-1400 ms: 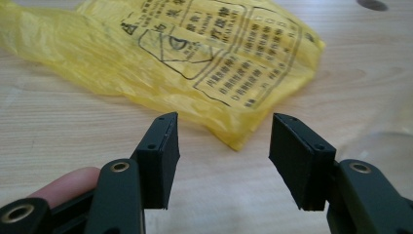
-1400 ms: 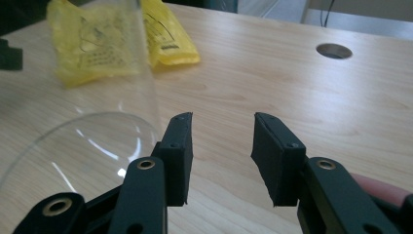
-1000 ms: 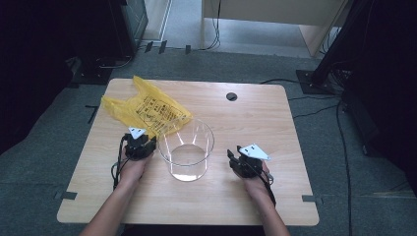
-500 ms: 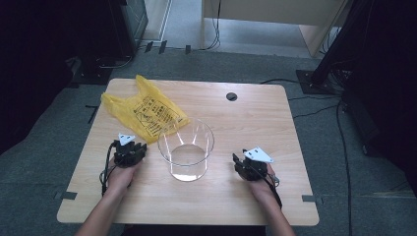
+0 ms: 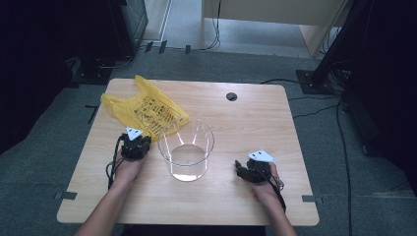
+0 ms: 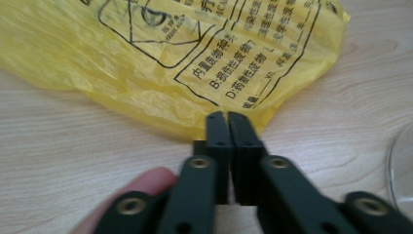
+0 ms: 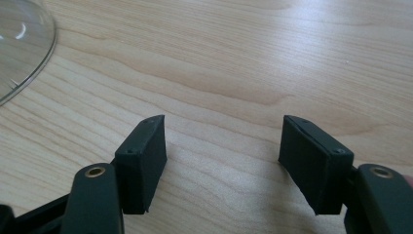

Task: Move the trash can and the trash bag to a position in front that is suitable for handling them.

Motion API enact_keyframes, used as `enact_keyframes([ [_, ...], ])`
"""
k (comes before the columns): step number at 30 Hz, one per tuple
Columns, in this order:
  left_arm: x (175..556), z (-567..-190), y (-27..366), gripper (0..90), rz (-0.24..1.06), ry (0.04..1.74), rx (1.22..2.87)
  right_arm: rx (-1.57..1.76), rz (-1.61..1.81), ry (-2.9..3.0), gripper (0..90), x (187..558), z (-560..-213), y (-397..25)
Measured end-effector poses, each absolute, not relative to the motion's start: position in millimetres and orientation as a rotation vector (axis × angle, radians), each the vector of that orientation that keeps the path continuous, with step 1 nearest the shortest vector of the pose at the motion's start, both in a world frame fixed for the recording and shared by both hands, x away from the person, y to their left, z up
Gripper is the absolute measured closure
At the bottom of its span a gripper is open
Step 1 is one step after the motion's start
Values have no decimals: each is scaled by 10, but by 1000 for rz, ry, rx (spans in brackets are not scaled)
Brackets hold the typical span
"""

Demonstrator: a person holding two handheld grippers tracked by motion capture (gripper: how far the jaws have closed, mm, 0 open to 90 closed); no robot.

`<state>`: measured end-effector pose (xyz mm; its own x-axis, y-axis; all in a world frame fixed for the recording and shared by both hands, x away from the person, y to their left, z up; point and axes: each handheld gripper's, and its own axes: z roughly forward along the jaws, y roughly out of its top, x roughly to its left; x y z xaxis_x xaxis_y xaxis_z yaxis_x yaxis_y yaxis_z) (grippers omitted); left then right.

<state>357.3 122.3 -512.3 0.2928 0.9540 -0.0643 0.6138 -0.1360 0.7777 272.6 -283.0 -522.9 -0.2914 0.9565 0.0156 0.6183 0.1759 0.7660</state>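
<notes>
Since 0.5 s ago, left gripper has been moved fwd to the crinkly yellow plastic bag; its jaws are pressed together just at the bag's near edge, w/ nothing seen between. Right gripper is rested w/ jaws wide apart over bare pale wood-grain table. A clear round container is stood between both. Grey carpet & cables are seen around.

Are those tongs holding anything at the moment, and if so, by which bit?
The left tongs are shut at the yellow bag's near edge; whether they pinch it cannot be told. The right tongs are open, holding nothing.
</notes>
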Motion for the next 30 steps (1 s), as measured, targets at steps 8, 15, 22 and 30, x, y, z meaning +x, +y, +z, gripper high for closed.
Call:
enact_keyframes([
  [8,3257,-5139,1538,900,539,1333,1934,1505,952,1985,343,2735,-5229,-2848],
  [15,2961,-5089,2036,819,531,1364,1952,1511,956,1986,341,2735,-5228,-2851],
  [22,2907,-4758,2443,391,544,1487,1581,1507,955,1988,339,2736,-5228,-2851],
  [30,3384,-4980,2043,456,538,1620,1696,1510,959,1988,338,2736,-5228,-2854],
])
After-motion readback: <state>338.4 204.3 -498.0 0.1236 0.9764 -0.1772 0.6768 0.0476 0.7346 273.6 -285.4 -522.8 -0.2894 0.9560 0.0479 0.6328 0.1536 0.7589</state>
